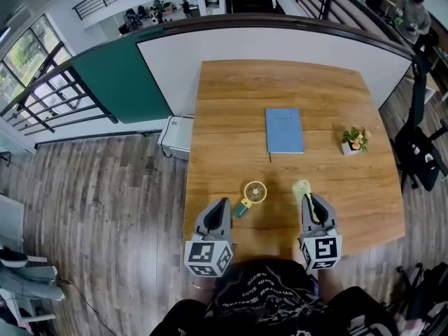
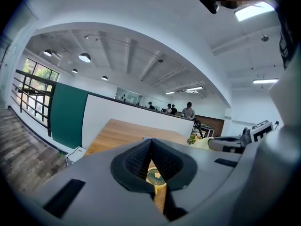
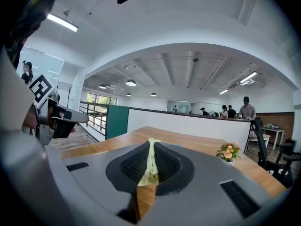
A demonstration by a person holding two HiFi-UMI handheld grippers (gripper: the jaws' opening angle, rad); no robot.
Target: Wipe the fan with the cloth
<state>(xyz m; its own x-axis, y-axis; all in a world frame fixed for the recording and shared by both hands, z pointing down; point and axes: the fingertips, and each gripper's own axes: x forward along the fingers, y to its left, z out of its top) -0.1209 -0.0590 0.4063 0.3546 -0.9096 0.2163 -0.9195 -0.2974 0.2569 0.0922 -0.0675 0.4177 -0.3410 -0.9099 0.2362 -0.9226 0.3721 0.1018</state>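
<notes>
Two grippers wait low over the near end of the counter (image 1: 231, 96), the first observer remarks. How does the left one stand?

The second answers: the left gripper (image 1: 223, 203) has its jaws closed tip to tip with nothing pinched. The fan (image 1: 255, 192) sits just beyond them, its teal handle toward that gripper and its round yellow head farther up the wood.

And how would the fan handle?

It looks small, plastic and light, so a wipe alone would likely skid or tip it. The handle seems the place to steady it, since the grille looks too frail to squeeze.

Further right?

The right gripper (image 1: 309, 199) is clamped on the cloth (image 1: 302, 187), a pale yellow-green fold caught between the pads with its end poking past the tips. It is soft and limp and should drape over the grille, but only the bit ahead of the jaws can do the wiping.

Room to move?

Plenty, by the second's reckoning. The counter's left edge lies close beside the left gripper and is the one to mind. Bare wood surrounds the fan, while the blue notebook (image 1: 284, 130) and the potted plant (image 1: 354, 140) sit well apart — farther up and to the right.
</notes>
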